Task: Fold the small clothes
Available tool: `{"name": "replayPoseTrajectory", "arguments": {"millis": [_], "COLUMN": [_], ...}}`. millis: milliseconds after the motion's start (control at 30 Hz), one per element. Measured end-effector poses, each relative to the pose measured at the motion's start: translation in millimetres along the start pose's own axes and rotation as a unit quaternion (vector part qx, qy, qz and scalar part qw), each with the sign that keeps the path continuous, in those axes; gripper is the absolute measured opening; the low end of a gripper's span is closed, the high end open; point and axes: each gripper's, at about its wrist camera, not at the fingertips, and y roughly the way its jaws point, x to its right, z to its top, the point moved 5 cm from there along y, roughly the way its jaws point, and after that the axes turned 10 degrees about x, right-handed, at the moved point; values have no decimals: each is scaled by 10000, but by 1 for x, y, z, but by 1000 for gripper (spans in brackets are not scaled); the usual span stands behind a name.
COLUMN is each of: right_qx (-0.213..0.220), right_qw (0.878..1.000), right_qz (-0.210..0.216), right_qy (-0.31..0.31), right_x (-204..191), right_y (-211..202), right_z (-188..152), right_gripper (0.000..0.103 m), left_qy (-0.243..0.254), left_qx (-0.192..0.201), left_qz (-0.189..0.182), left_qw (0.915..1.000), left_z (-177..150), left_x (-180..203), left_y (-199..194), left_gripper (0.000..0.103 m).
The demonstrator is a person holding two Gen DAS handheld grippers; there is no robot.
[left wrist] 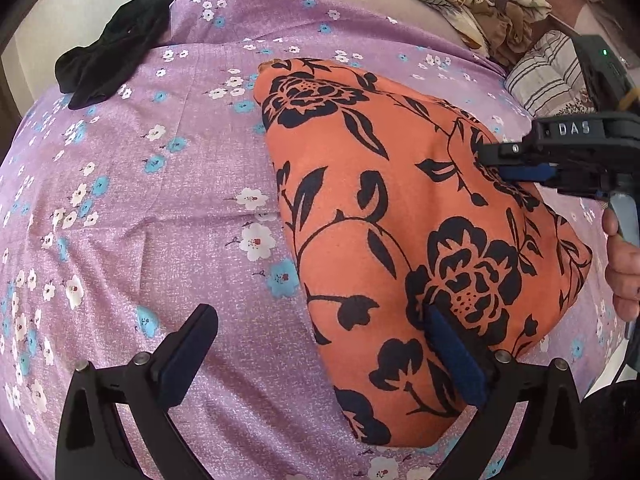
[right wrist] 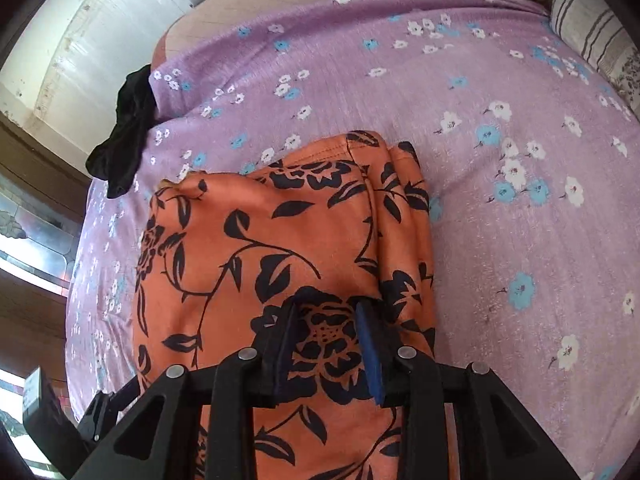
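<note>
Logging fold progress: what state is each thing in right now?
orange floral garment: folded, flat on the bedsheet
black garment: crumpled, unfolded, at the bed edge
left gripper: open, one finger over the orange garment
right gripper: open, over the orange garment

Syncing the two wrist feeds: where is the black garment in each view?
Left wrist: black garment sits upper left, crumpled at the far edge of the purple floral sheet.
Right wrist: black garment sits left of centre, upper half, draped over the sheet's edge.
Shared landmark: the orange floral cloth, right of the black garment in both views.
</note>
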Motion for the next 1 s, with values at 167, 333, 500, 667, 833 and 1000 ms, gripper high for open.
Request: {"name": "replayPoseTrajectory", "arguments": {"millis": [167,333,500,667,833,1000], "right_qx": [635,500,-65,-289,-197,-71], "right_qw": [9948,9867,9881,9914,9920,9939], "right_qz": [529,1150,936,980,925,835], "right_qy": [-597,-1033,-1215,-822,-841,-724], "right_x": [-44,-92,-108,-97,-99,-93], "right_y": [-6,21,74,95,88,66], "right_z": [26,27,20,19,18,23], "right_gripper": [35,35,38,40,40,41], "left_qy": [275,241,194,160,142,132], "left_qx": [188,198,186,125,98,136], "left_qz": [117,40,-34,-41,-17,53], "left_qw": [9994,9995,9996,9998,9998,9998], "left_z": [-2,-3,-4,-4,-3,-6], "left_x": [4,3,0,-2,-2,1], "left_y": [-6,-6,-4,-1,1,-2], "left_gripper": [103,103,103,103,103,103]}}
